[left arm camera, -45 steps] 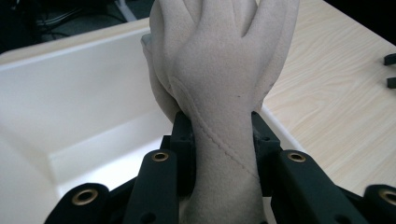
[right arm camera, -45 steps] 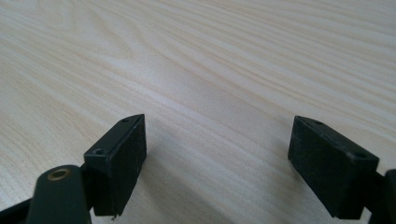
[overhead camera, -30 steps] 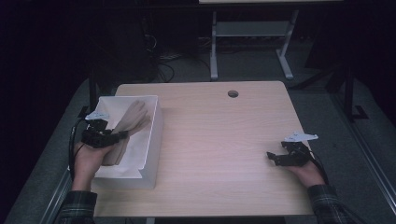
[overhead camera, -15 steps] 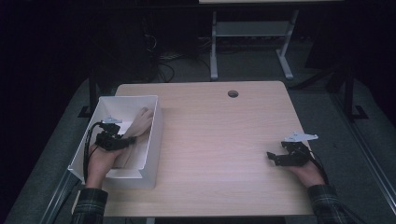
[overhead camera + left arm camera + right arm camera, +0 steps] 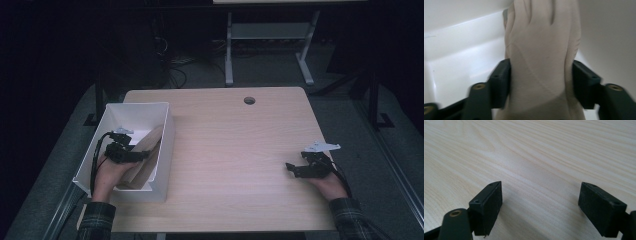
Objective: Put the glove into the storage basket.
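The left tongs (image 5: 142, 155) sit inside the white bin (image 5: 167, 145) at the tabletop's (image 5: 235, 150) left edge, clenched on a beige cloth (image 5: 541, 65) whose lower end is cut off from sight. The bin overhangs that edge. The right tongs (image 5: 292, 169) rest released near the right edge, with bare wood between their jaws and broad open tabletop between the hands.

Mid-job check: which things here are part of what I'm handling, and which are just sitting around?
In the job:
- left tongs, shut on the beige cloth
- white bin holding that cloth

Just about:
- right tongs, open over bare table
- hole in the tabletop
- stand behind the table
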A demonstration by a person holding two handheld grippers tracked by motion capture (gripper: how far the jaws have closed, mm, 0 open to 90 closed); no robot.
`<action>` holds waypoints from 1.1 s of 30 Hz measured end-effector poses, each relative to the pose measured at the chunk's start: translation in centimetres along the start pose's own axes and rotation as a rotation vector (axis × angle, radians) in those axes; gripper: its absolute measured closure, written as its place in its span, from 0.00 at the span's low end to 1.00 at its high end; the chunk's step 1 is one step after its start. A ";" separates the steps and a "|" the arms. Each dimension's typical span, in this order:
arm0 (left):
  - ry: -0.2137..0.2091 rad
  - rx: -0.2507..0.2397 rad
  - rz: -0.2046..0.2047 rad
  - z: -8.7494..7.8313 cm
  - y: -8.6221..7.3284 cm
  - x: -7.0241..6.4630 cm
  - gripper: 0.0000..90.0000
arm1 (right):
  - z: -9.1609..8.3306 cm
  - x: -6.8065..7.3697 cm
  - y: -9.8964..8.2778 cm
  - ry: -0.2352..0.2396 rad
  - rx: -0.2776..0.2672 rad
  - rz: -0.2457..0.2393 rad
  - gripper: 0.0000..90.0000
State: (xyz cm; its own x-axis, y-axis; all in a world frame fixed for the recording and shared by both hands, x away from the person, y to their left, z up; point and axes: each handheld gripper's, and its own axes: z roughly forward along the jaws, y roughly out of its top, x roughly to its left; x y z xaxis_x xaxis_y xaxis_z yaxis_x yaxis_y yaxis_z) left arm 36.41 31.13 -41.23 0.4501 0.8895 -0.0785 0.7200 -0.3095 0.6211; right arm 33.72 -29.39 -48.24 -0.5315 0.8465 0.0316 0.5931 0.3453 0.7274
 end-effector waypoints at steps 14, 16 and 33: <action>-0.060 -0.133 0.037 -4.2 4.1 -2.4 0.27 | 0.0 0.0 0.0 0.002 0.003 0.005 0.21; -0.091 -0.149 0.053 -4.6 5.1 -3.4 0.27 | 0.0 0.0 0.0 0.003 0.003 0.005 0.21; -0.195 -0.204 0.125 -5.3 9.0 -9.7 0.26 | 0.0 0.1 0.0 0.003 0.003 0.005 0.21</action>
State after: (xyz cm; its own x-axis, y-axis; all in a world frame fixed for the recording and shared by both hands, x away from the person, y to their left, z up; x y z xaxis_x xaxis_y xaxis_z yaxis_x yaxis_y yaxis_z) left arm 35.71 21.52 -30.79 0.6356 0.7614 -0.1279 0.5408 -0.3208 0.7775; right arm 33.67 -29.36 -48.22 -0.5303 0.8470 0.0376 0.5978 0.3422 0.7249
